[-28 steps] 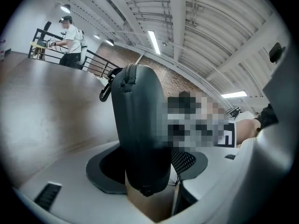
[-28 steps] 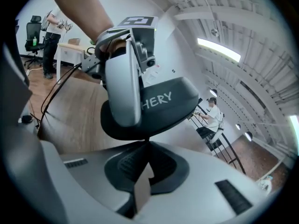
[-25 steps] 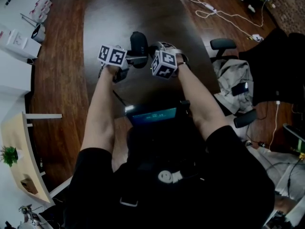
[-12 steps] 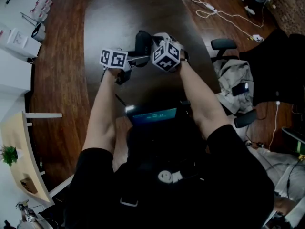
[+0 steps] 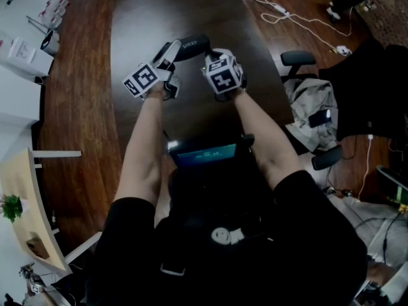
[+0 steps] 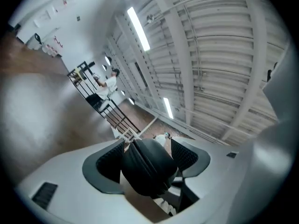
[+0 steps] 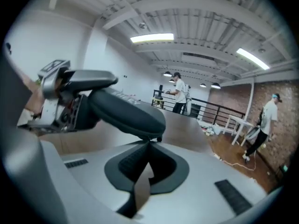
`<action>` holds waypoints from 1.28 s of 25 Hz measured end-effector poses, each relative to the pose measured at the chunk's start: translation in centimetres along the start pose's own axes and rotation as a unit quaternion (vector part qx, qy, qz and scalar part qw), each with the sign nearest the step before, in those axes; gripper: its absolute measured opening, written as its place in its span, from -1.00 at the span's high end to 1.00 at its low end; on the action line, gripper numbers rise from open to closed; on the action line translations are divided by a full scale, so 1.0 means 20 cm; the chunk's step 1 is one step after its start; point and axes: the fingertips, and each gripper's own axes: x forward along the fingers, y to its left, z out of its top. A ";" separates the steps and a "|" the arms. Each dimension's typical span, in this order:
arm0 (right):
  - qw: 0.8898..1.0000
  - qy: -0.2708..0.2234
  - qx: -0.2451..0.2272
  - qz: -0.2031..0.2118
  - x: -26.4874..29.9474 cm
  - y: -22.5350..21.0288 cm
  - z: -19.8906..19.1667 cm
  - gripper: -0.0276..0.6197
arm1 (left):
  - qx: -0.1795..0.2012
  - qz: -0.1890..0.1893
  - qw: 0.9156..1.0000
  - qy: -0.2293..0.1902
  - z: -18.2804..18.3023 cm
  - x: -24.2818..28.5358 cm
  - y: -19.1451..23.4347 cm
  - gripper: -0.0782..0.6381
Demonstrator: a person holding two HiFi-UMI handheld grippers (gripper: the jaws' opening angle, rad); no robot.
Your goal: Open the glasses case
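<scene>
A black zipped glasses case [image 5: 190, 44] hangs above the dark table [image 5: 140, 18], lying crosswise in the head view. My left gripper [image 5: 169, 53] grips its left end. In the left gripper view the case [image 6: 148, 168] shows end-on between the two pads [image 6: 111, 160]; these jaws have just been opening a little, with the case still between them. My right gripper [image 5: 212, 56] is at the case's right end. In the right gripper view its jaws [image 7: 148, 146] are shut tight right under the case [image 7: 126, 113], apparently on the small zipper tab [image 7: 159, 138].
A dark device with a lit screen [image 5: 205, 153] sits at the table's near edge. An office chair [image 5: 310, 101] draped with cloth stands to the right, with cables [image 5: 280, 13] on the wooden floor beyond. People stand far off by a railing [image 7: 180, 93].
Both hands moved farther out over the table and rose. The left gripper swung round, turning the case from lengthwise to crosswise. The right gripper rolled and stayed at the case's end.
</scene>
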 end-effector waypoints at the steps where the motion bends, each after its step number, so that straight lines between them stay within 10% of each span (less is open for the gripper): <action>1: 1.000 0.003 -0.020 0.007 0.01 0.03 -0.02 0.89 | 0.008 0.020 0.999 -0.025 0.05 0.00 0.02 -0.09; 7: 0.996 -0.005 -0.090 -0.006 -0.01 0.12 -0.03 0.89 | 0.091 0.163 0.982 -0.023 0.11 -0.03 0.17 -0.09; 11: 0.994 -0.026 -0.103 -0.011 -0.05 0.13 -0.02 0.89 | -0.011 0.179 0.983 -0.040 0.07 -0.06 0.26 -0.15; 17: 0.982 -0.028 -0.186 0.024 -0.05 0.27 -0.06 0.89 | -0.189 0.124 0.956 -0.187 0.23 -0.19 0.34 -0.07; 23: 0.977 -0.037 -0.202 0.055 -0.05 0.38 -0.05 0.89 | -0.122 0.194 0.964 -0.137 0.17 -0.19 0.38 -0.15; 32: 0.989 -0.039 -0.097 0.105 -0.04 0.38 -0.04 0.89 | -0.128 0.064 0.986 -0.087 0.11 -0.08 0.19 0.02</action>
